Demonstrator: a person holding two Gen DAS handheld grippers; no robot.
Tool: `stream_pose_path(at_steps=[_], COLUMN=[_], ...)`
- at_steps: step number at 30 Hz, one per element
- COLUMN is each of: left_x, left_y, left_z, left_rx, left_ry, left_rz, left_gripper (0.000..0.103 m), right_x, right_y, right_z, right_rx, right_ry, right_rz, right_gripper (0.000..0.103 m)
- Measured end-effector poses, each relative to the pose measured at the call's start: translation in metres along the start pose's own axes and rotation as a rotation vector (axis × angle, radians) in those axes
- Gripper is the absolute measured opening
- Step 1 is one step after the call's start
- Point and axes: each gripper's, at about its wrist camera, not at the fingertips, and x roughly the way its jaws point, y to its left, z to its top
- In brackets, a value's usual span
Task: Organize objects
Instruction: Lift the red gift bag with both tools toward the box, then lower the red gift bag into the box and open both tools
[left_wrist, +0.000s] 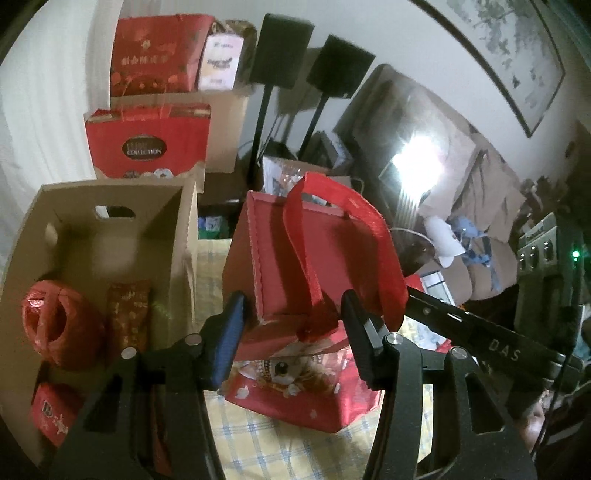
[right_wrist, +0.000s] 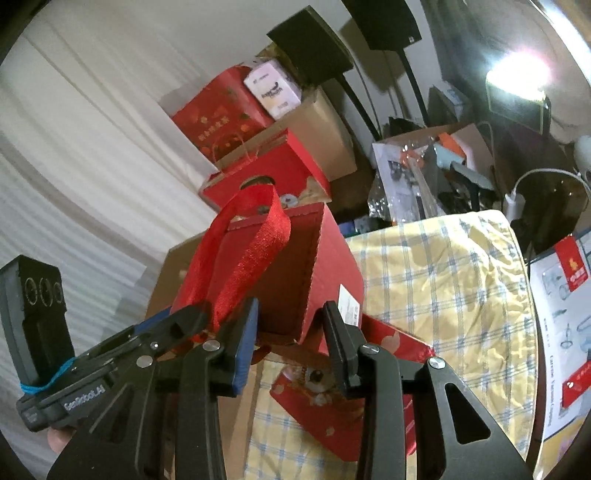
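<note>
A red gift box (left_wrist: 280, 254) with a red ribbon handle (left_wrist: 354, 210) stands tilted on a flat red gift bag (left_wrist: 306, 398) with a dog picture. My left gripper (left_wrist: 291, 317) is open, its fingers on either side of the box's near corner. My right gripper (right_wrist: 291, 332) is open too, with the box's corner (right_wrist: 306, 291) between its fingers. The ribbon handle (right_wrist: 251, 240) arches above the box. The other gripper's body (right_wrist: 110, 350) shows at the left of the right wrist view. An open cardboard box (left_wrist: 110, 236) at the left holds red packets (left_wrist: 129, 317) and a red ball-shaped bag (left_wrist: 59, 328).
A yellow checked cloth (right_wrist: 443, 288) covers the table. Red gift bags (left_wrist: 147, 136) and cartons stack behind by a white curtain. Black speakers on stands (left_wrist: 280, 48), a cluttered carton (right_wrist: 424, 166) and a printed product box (right_wrist: 565, 317) stand around.
</note>
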Motion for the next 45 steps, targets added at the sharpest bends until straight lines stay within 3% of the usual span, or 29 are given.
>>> stream_pose_path(at_steps=[12, 24, 35, 45], left_x=[-0.06, -0.104, -0.108, -0.087], left_y=[0.022, 0.066, 0.128, 0.181], left_z=[0.009, 0.023, 0.04, 0.053], left_rx=[-0.023, -0.081, -0.147, -0.166], left_ry=[-0.105, -0.19, -0.203, -0.196], left_rz=[0.001, 0.045, 0.097, 0.149], left_gripper=[0.05, 0.049, 0.049, 0.049], right_x=[-0.02, -0.008, 0.045, 0.106], right_y=[0.064, 0.134, 0.183, 0.198], right_z=[0.009, 0.02, 0.035, 0.038], right_rx=[-0.108, -0.199, -0.25, -0.237], right_ry=[-0.049, -0.044, -0.009, 0.028], right_rz=[0.002, 0.019, 0.037, 0.068], right_gripper=[0.036, 0.036, 0.036, 0.036])
